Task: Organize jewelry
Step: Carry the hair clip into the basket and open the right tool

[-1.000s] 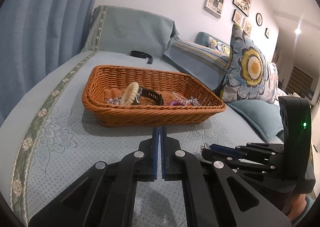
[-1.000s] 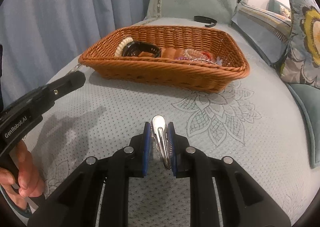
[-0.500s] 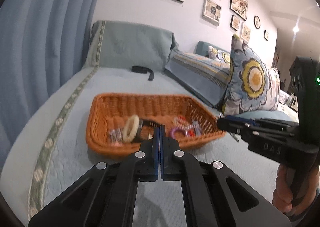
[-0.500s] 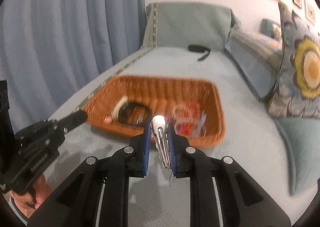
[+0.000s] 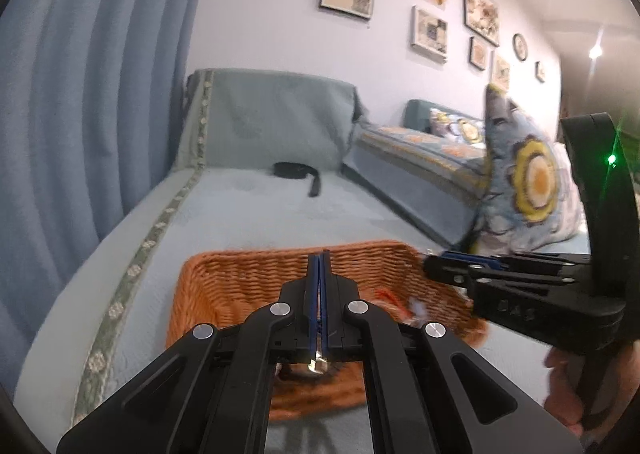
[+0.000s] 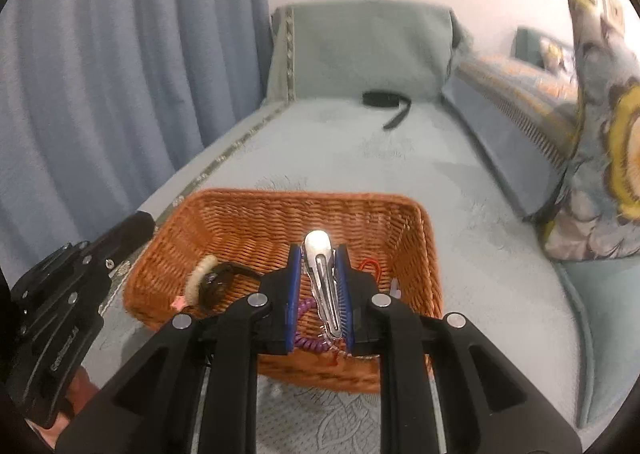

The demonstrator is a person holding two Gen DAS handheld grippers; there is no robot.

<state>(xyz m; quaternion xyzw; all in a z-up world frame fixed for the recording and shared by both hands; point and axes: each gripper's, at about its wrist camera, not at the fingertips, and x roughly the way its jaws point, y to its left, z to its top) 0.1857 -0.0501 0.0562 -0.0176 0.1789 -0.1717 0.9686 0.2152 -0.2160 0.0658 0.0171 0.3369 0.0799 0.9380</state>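
An orange wicker basket (image 6: 224, 225) sits on the light blue bed; it also shows in the left wrist view (image 5: 224, 282). My right gripper (image 6: 319, 250) is shut on a silver hair clip (image 6: 322, 274) and holds it above the basket's middle. In the basket lie a cream ring (image 6: 200, 274), a black watch (image 6: 218, 282), a purple coil tie (image 6: 306, 334) and a red piece (image 6: 370, 266). My left gripper (image 5: 319, 258) is shut with nothing between its fingers, above the basket's near side. The right gripper's body (image 5: 520, 286) shows at the right of the left wrist view.
A black strap (image 6: 386, 101) lies on the bed near the headboard cushion (image 6: 360, 49). Blue curtains (image 6: 100, 73) hang on the left. Flowered pillows (image 6: 600, 173) stand on the right. The left gripper's body (image 6: 60, 314) shows at the lower left.
Both grippers have risen and moved forward from the bed in front of the basket to over it. The right gripper still holds the clip.
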